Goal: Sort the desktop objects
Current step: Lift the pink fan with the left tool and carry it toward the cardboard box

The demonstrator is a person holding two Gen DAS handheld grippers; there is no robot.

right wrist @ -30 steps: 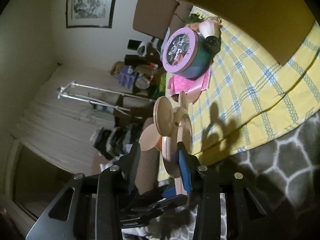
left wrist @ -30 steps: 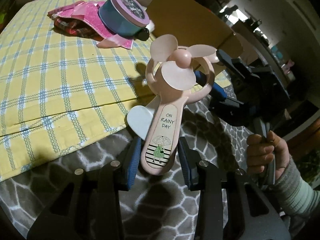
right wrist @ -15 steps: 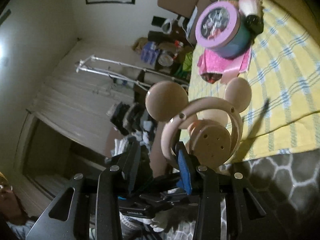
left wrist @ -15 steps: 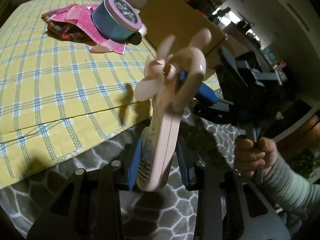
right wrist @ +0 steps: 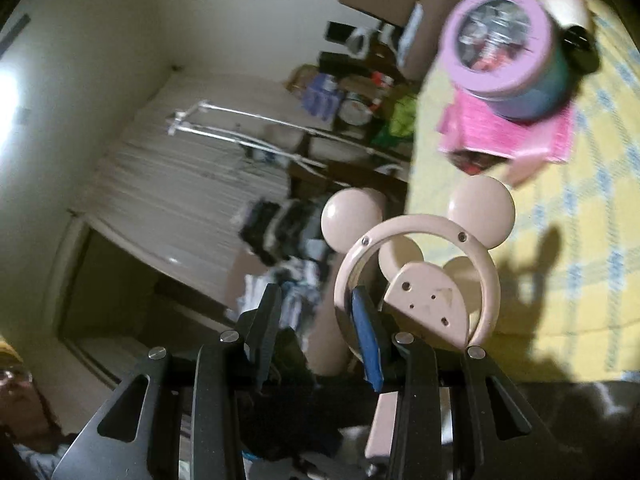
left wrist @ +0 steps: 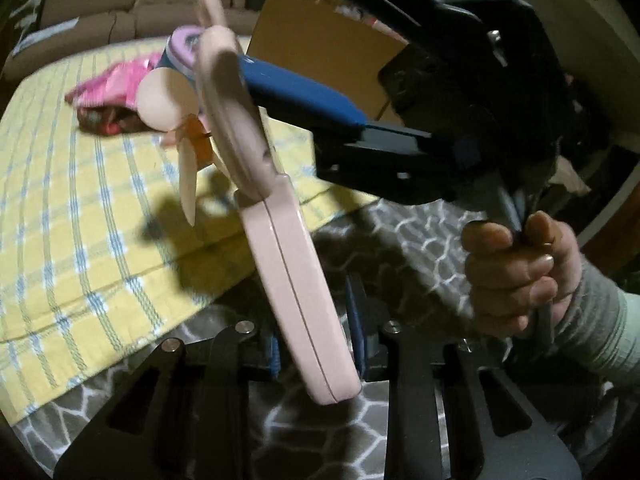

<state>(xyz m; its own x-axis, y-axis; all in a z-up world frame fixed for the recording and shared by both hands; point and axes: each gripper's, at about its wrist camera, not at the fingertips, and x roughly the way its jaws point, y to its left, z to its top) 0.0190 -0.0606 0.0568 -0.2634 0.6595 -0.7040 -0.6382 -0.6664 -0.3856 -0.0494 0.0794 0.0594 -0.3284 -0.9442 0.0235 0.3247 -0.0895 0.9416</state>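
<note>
Your left claw (left wrist: 316,350) has the pink handheld fan (left wrist: 298,280) by the lower part of its handle; its jaws are closing, with the handle between the blue pads. The fan is in the air, seen edge-on and tilted, above the grey patterned cover (left wrist: 400,248) near the edge of the yellow checked cloth (left wrist: 80,200).

Your right claw (right wrist: 316,328) stands partly spread. One blue-padded finger (right wrist: 366,332) passes through the fan's ring guard (right wrist: 416,224) and the other lies outside it, so the ring's rim sits between them; whether the pads actually press on it cannot be made out. Your right hand (left wrist: 516,276) is wrapped around that claw's grip.

Toward the far side of the yellow cloth, a round tin with a pink lid (right wrist: 500,40) rests on a pink glittery item (right wrist: 504,136), with a small black object (right wrist: 580,48) just beside the tin. A brown cardboard box (left wrist: 320,44) stands at the cloth's far edge.
</note>
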